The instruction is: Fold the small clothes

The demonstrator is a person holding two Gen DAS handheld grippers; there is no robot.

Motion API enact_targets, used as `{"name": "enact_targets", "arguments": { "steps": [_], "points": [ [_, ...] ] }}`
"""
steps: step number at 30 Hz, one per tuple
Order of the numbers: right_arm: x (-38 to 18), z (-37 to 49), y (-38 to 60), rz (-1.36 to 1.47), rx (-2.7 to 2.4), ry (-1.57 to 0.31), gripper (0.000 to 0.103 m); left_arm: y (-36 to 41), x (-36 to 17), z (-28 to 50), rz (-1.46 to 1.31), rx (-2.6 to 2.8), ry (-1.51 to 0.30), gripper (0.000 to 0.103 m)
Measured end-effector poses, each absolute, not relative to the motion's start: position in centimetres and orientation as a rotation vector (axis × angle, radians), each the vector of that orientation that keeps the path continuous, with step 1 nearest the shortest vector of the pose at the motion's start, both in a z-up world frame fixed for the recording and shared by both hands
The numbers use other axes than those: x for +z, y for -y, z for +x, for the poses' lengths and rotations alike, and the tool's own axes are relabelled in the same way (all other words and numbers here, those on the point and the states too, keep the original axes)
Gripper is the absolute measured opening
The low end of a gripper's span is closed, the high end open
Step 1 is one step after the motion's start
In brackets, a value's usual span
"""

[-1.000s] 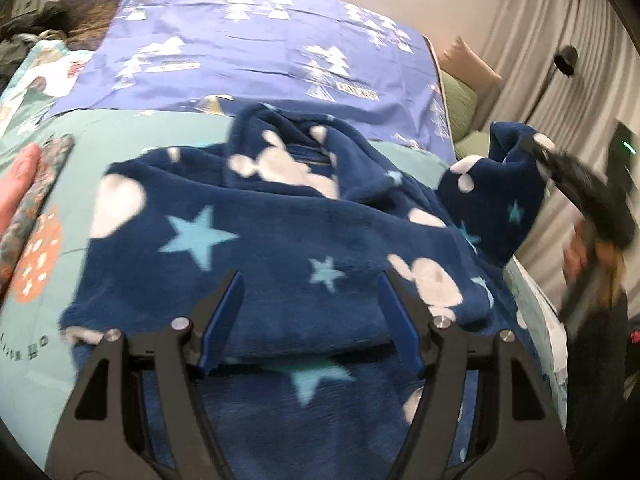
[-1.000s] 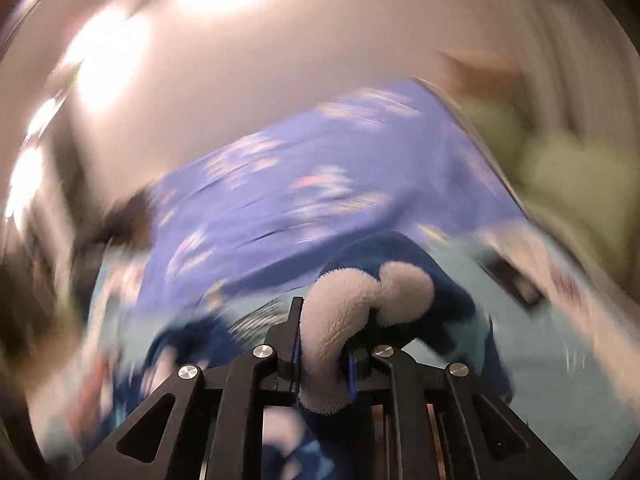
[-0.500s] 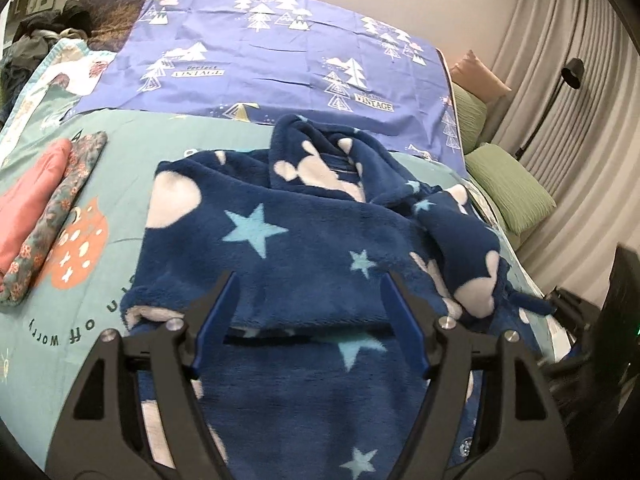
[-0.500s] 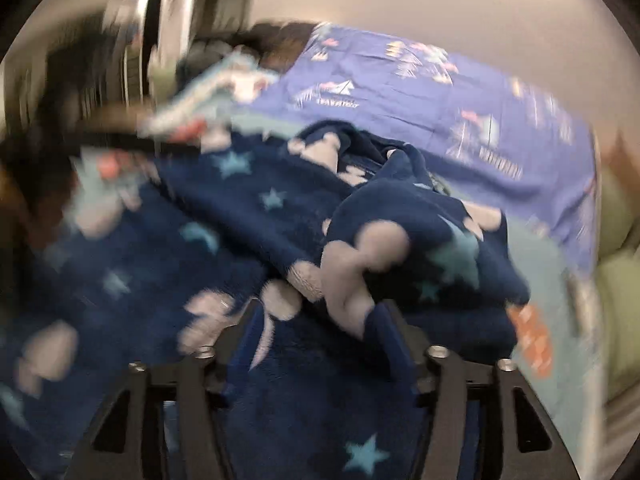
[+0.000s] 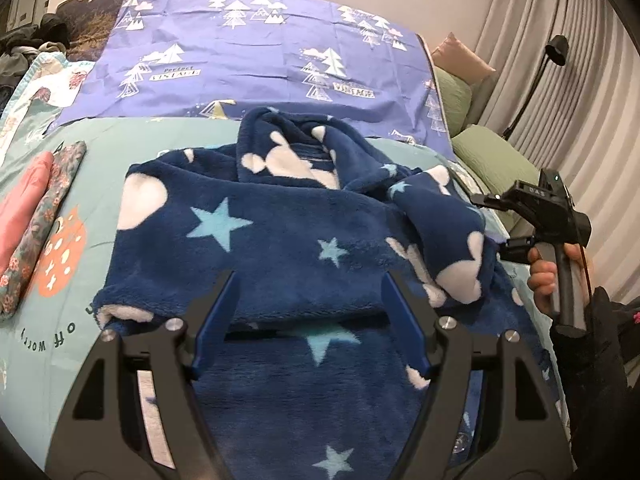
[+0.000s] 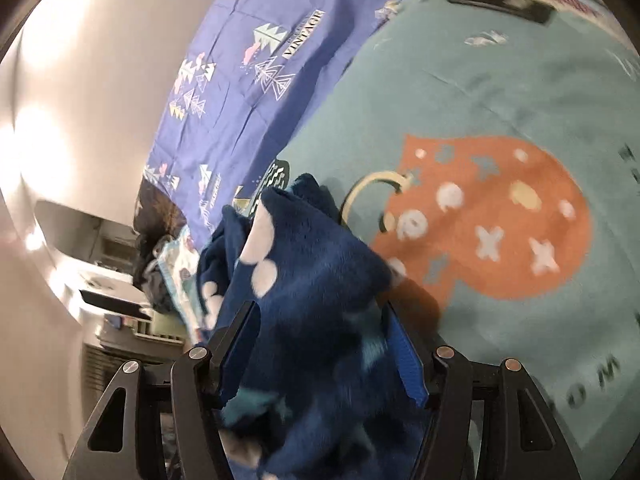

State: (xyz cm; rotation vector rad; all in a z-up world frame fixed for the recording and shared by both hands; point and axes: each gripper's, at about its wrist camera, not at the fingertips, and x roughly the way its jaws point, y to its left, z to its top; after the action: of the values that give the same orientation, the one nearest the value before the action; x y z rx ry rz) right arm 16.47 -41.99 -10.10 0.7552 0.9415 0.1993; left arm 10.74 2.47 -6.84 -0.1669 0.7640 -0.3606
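My right gripper (image 6: 320,344) is closing, its jaws apart with the navy fleece garment (image 6: 312,280) bunched between them. To the right lies the teal sheet (image 6: 460,80); far left, a purple cover (image 6: 256,60).

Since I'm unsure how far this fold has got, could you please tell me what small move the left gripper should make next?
Probably lower the left gripper to the navy fleece garment and pinch its near part. Its jaws stand open over the cloth with nothing held, the right sleeve already lies across the body, and the near part still lies flat and unfolded.
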Motion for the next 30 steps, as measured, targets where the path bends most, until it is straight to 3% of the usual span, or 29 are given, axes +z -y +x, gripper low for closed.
{"name": "enact_targets", "arguments": {
  "steps": [1, 2, 3, 5, 7, 9, 15, 18, 21, 26, 30],
  "points": [
    [-9.6, 16.5, 41.5, 0.720, 0.176, -0.918, 0.055, -2.6, -6.9, 10.9, -0.171, -0.352, -0.769, 0.074],
    [-8.4, 16.5, 40.3, 0.653, 0.171, -0.872, 0.036, -2.7, -7.0, 11.0, -0.178, -0.346, -0.772, 0.074],
    [-7.5, 16.0, 39.2, 0.605, 0.182, -0.844, 0.028, -2.9, -7.0, 11.0, -0.182, -0.342, -0.771, 0.074],
    [-5.3, 14.7, 36.2, 0.508, 0.261, -0.772, 0.029, -3.2, -7.0, 11.1, -0.183, -0.333, -0.762, 0.074],
    [-3.2, 13.0, 31.9, 0.419, 0.458, -0.736, 0.035, -3.8, -7.1, 11.3, -0.188, -0.309, -0.758, 0.074],
    [-2.3, 10.9, 26.9, 0.331, 0.740, -0.770, 0.056, -4.8, -7.4, 11.5, -0.221, -0.280, -0.762, 0.074],
    [-3.9, 7.6, 21.4, 0.046, 0.820, -0.800, 0.058, -7.2, -7.9, 11.0, -0.270, -0.234, -0.777, 0.074],
    [-5.7, 9.3, 24.2, 0.159, 0.674, -0.881, 0.058, -7.3, -8.0, 10.8, -0.260, -0.234, -0.777, 0.074],
    [-7.4, 11.7, 30.2, 0.452, 0.490, -0.951, 0.060, -7.2, -7.9, 10.8, -0.262, -0.249, -0.773, 0.074],
    [-7.8, 14.9, 34.5, 0.677, 0.432, -0.894, 0.076, -6.6, -7.9, 10.9, -0.251, -0.266, -0.772, 0.074],
    [-7.9, 18.1, 33.6, 0.770, 0.408, -0.894, 0.077, -6.4, -7.5, 11.1, -0.243, -0.269, -0.765, 0.074]
  ]
}}
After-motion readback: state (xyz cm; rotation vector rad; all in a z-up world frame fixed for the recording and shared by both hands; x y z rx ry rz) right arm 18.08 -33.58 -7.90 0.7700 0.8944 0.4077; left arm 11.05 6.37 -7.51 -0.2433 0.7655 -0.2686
